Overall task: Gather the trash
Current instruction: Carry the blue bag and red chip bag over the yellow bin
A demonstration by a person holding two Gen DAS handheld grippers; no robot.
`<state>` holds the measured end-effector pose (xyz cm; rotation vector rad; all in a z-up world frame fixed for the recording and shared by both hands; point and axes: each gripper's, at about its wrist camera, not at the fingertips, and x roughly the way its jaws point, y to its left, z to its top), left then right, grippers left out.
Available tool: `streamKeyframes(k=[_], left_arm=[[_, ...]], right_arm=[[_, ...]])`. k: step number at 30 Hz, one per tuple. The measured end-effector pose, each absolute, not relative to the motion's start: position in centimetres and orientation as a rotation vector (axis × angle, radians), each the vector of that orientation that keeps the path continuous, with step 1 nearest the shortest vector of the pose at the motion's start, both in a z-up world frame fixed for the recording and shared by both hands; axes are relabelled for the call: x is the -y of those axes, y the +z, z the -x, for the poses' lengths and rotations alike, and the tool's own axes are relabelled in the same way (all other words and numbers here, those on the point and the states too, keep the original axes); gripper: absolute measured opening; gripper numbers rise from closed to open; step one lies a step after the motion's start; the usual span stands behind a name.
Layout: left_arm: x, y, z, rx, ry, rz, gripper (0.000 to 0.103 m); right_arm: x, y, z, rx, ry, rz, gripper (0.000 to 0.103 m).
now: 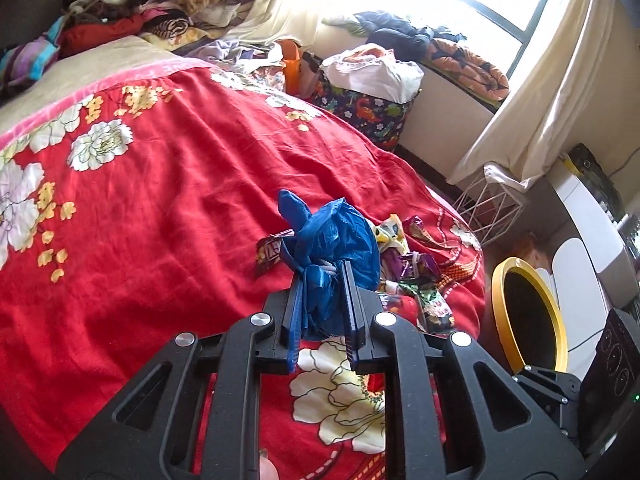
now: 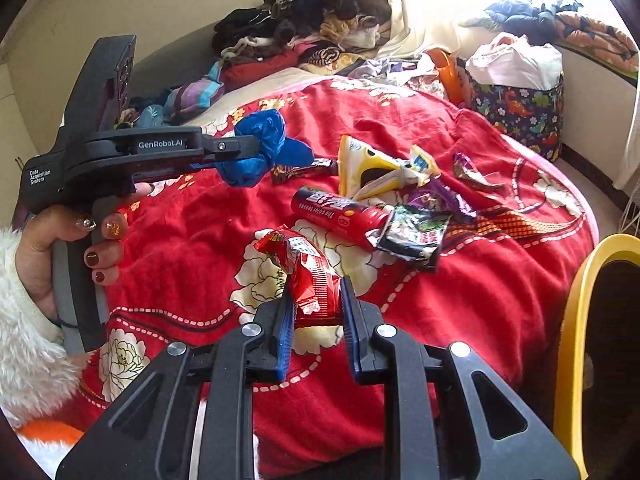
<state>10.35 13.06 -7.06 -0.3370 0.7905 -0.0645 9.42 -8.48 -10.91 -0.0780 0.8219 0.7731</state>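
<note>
**A:** What trash is being handled, and where?

**B:** Low in the centre of the right wrist view, the right claw [image 2: 316,312] pinches a crumpled red snack wrapper [image 2: 310,276] between its blue pads, lifted a little above the bed. In the left wrist view, centre frame, the left claw [image 1: 322,300] is pressed together on a scrunched blue plastic bag [image 1: 336,240]; the right view shows that same bag held clear of the bedding, at upper left.

**A:** What surrounds them?

**B:** Just beyond the wrapper, mid-frame, more litter lies loose on the red floral bedspread [image 2: 500,280]: a red tube-shaped packet [image 2: 340,216], a dark green-and-black wrapper [image 2: 416,232] touching its end, a yellow-and-white package [image 2: 380,172], and purple wrappers [image 2: 440,196].

**A:** Why hold things that way?

**B:** Likely each piece is raised to carry it to the yellow-rimmed bin [image 2: 576,300] at the right edge, standing beside the bed. The blue bag may itself be trash; I cannot tell.

**A:** Anything else?

**B:** Piled clothes [image 2: 304,12] sit at the top of the frame.
</note>
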Motion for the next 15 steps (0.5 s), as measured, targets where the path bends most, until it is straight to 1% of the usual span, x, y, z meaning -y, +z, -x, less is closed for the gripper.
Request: streamKeyframes(k=[7,15], left_arm=[[-12.6,-6.2,-10.5,-0.774,-0.075,0.339,0.011],[-11.0,-5.2,-10.7,-0.755,-0.091,0.336,0.011]], right_arm=[[9.8,-9.7,-9.8,-0.784,0.738,0.040,0.021],[14.8,-7.1,-11.0,-0.704,0.657,-0.077,0.021]])
